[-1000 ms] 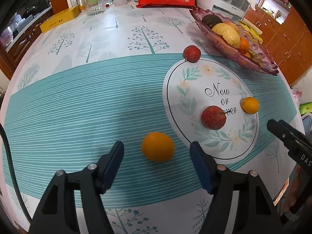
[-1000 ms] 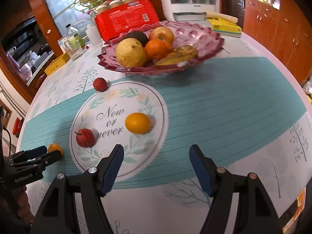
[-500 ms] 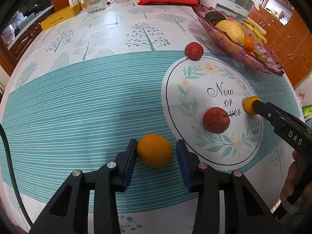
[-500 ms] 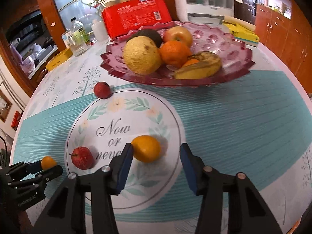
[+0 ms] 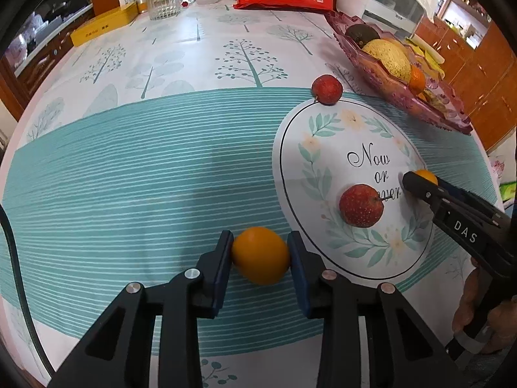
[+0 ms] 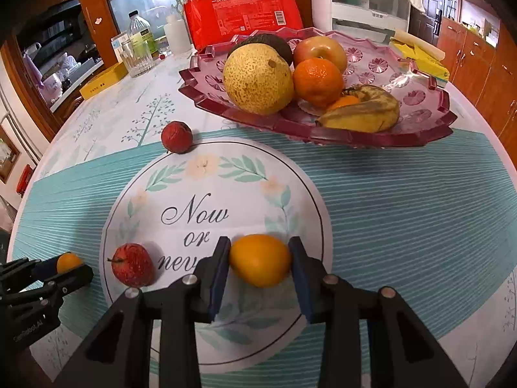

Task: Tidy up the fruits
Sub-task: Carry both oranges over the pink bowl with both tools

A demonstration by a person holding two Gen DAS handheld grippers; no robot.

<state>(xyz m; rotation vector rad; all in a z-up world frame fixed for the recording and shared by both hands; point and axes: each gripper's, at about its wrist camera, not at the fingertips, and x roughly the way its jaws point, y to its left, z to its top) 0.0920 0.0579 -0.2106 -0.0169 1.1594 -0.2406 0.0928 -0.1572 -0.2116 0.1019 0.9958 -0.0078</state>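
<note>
My matt black plastic gripper (image 6: 260, 266) pinches a smooth glossy orange fruit (image 6: 260, 260) over slick printed tablecloth (image 6: 404, 213), near the faceted purple glass-look bowl (image 6: 420, 97).

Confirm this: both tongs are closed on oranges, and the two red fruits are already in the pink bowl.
Wrong about the red fruits. The left tongs and right tongs each grip an orange, but both red fruits lie on the tablecloth, outside the pink bowl. The right wrist view shows it.

Both tools are low and level; the left tool (image 5: 260, 255) and the right tool (image 6: 260, 260) each clamp an orange.
</note>
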